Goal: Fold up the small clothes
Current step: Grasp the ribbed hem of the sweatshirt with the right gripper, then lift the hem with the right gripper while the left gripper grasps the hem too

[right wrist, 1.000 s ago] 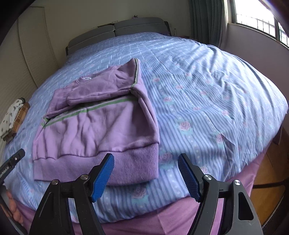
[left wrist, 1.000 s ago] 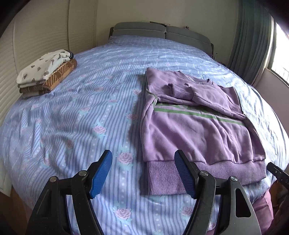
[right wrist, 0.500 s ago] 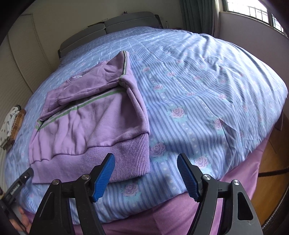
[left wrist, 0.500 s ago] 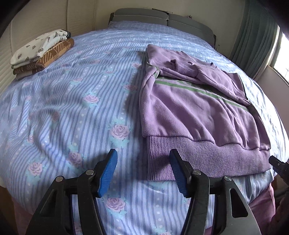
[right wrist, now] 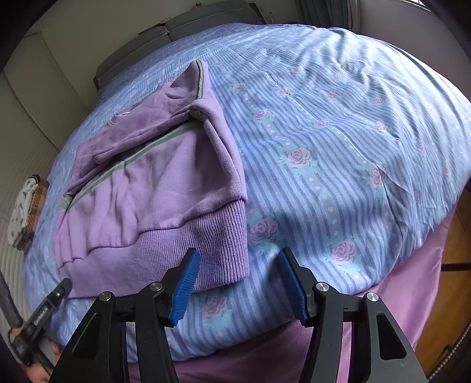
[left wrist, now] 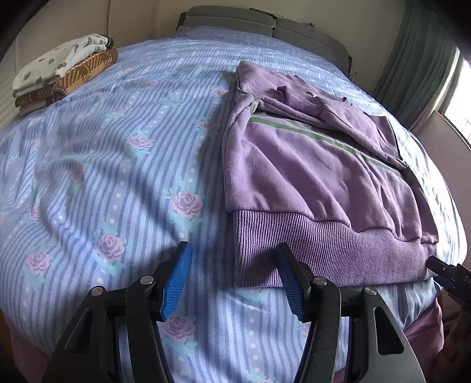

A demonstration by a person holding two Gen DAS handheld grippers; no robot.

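A purple sweatshirt [left wrist: 312, 176] with a green stripe lies flat on the bed, sleeves folded across its chest, ribbed hem toward me. It also shows in the right wrist view [right wrist: 153, 188]. My left gripper [left wrist: 234, 280] is open and empty, straddling the hem's left corner just above the bedspread. My right gripper [right wrist: 240, 282] is open and empty, straddling the hem's right corner. Each gripper's tip shows at the edge of the other's view.
A blue striped bedspread with roses [left wrist: 112, 165] covers the bed. A stack of folded clothes [left wrist: 61, 76] sits at the far left; it also shows in the right wrist view [right wrist: 25, 212]. Grey headboard [left wrist: 265, 23], curtain and window at right.
Both grippers have moved forward and down toward the sweatshirt's ribbed hem, each now at one hem corner. Both stay open. The sweatshirt has not moved.
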